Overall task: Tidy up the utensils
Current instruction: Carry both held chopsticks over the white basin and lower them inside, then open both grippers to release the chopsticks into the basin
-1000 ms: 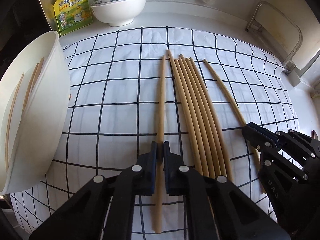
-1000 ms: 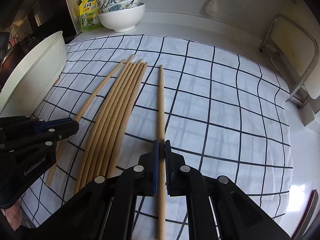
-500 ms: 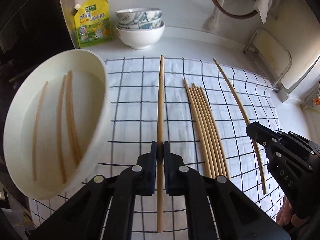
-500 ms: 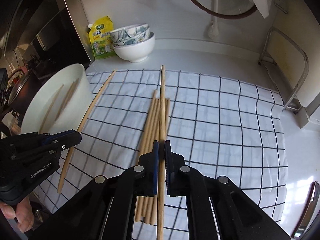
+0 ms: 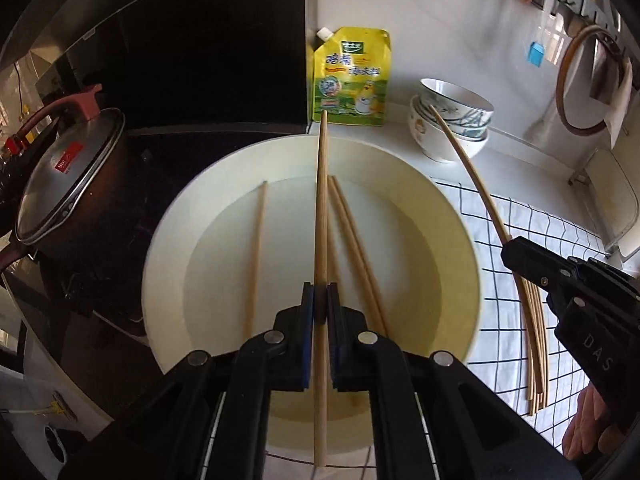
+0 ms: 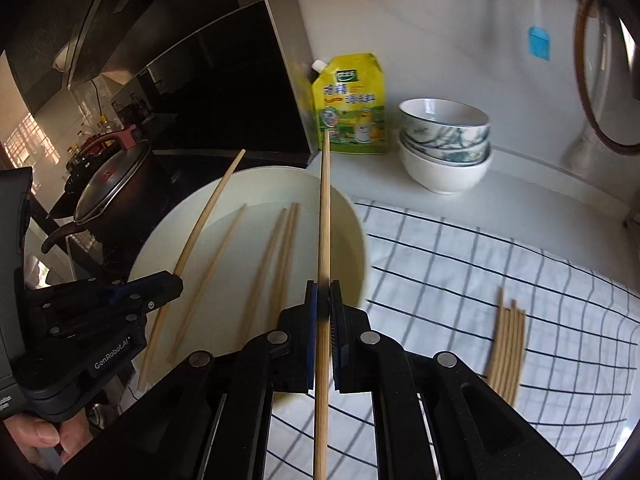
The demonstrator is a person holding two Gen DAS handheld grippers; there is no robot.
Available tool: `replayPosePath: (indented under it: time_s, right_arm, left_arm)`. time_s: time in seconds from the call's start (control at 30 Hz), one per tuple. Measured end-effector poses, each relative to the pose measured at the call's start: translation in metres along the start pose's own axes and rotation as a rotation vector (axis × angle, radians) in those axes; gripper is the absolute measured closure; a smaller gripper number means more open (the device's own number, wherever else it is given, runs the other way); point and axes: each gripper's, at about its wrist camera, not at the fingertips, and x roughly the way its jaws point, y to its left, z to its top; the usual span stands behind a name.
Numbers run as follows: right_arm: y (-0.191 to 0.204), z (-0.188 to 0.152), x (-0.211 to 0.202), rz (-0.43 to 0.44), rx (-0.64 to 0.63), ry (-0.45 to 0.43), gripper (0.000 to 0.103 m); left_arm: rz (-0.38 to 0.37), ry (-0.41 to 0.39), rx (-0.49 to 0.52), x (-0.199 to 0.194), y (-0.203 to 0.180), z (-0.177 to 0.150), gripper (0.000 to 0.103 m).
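Left gripper [image 5: 320,304] fingers pinched tight on a round wooden chopstick [image 5: 321,216] held over the wide smooth white bowl [image 5: 460,240] with three chopsticks inside, right gripper [image 6: 323,300] clamped on another chopstick [image 6: 324,220] by the bowl rim, remaining bundle [image 6: 507,348] on the checked cloth [image 6: 460,264].
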Motion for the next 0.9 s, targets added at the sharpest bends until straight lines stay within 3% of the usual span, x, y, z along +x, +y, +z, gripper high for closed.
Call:
replayPosePath:
  time_s: [0.23,0.47,0.9]
  right_arm:
    - [0.041,0.016,0.053,0.007,-0.008,0.068,0.097]
    - [0.045,0.009,0.096,-0.018,0.028,0.163,0.097]
    - [0.045,-0.005,0.115,-0.05,0.051,0.205,0.097]
  left_arm:
    - [-0.01,0.034,-0.01,0.032,0.039,0.013,0.096]
    - [-0.038,0.108,-0.003,0.065,0.051,0.009,0.096]
    - [-0.064,0.158,0.006,0.083,0.056,0.002,0.094]
